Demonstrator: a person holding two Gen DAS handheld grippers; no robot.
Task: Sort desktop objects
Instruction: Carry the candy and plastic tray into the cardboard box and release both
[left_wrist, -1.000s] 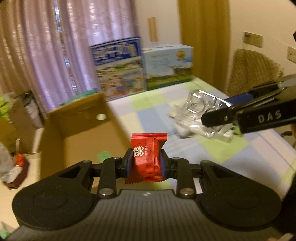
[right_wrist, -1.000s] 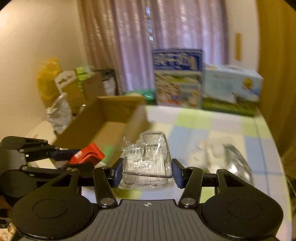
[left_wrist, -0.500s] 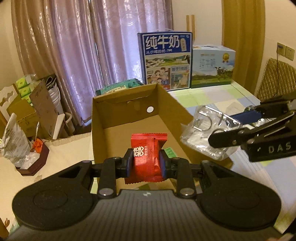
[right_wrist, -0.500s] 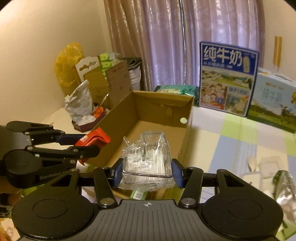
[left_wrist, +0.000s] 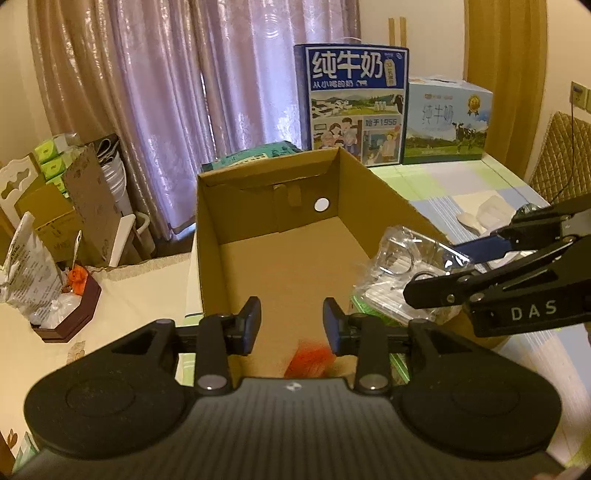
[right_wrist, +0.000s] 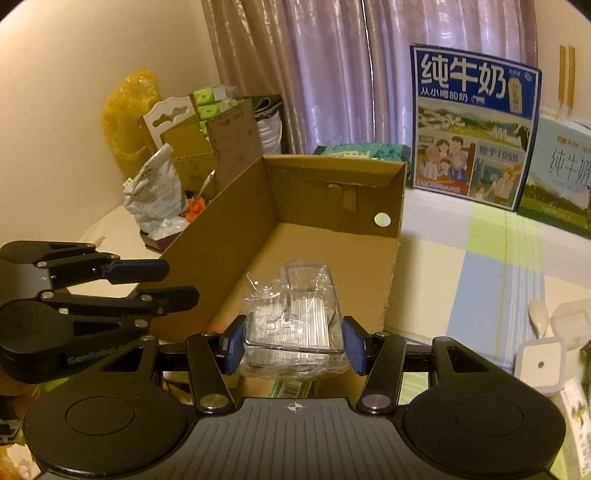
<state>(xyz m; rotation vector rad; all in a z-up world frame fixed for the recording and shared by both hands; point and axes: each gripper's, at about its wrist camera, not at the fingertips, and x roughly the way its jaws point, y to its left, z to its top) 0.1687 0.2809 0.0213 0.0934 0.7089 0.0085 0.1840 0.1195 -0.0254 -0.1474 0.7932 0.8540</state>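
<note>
The left hand-held gripper (left_wrist: 291, 325) is now spread wide with nothing between its blue pads — half a second ago the red foil snack packet (left_wrist: 310, 362) was clamped there. That packet is seen as a red blur just below the pads, dropping towards the near end of the open brown cardboard box (left_wrist: 380, 192). One item is judged delivered. Beside it, the right hand-held gripper (right_wrist: 293, 345) is kept closed on the clear crumpled plastic tray (right_wrist: 295, 317), held over the box's near edge; its release is judged the next step. Farther off, more white packaging (right_wrist: 539, 362) is left on the checked bench (right_wrist: 480, 266).
</note>
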